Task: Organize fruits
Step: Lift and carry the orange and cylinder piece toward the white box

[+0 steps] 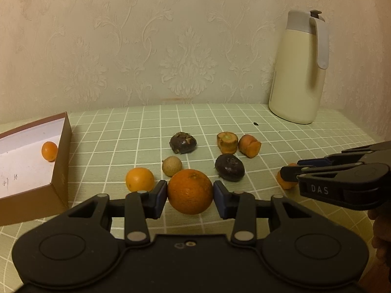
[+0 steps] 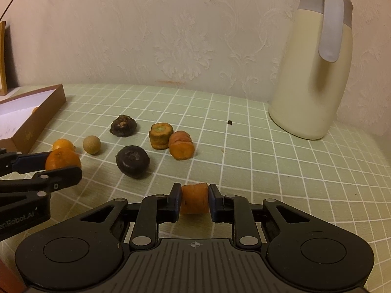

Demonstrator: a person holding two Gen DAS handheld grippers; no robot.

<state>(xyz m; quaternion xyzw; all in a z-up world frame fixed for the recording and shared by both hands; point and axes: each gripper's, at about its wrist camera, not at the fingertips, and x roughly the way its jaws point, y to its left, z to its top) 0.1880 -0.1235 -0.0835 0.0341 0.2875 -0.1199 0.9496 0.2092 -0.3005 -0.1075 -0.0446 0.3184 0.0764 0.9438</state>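
My left gripper [image 1: 190, 194] is shut on a large orange [image 1: 190, 191] low over the green checked cloth; it shows too in the right wrist view [image 2: 63, 161]. My right gripper [image 2: 194, 200] is shut on a carrot piece [image 2: 194, 198], seen at the right of the left wrist view [image 1: 284, 182]. On the cloth lie a small orange [image 1: 139, 179], a round tan fruit [image 1: 172, 166], two dark fruits [image 1: 182, 142] [image 1: 229, 166] and two carrot pieces [image 1: 227, 142] [image 1: 249, 145]. A brown box [image 1: 61, 151] at the left holds one small orange [image 1: 49, 151].
A cream thermos jug [image 1: 299, 68] stands at the back right by the wallpapered wall. A small dark crumb [image 1: 255, 123] lies in front of it. The table edge curves away at the right [image 2: 366, 166].
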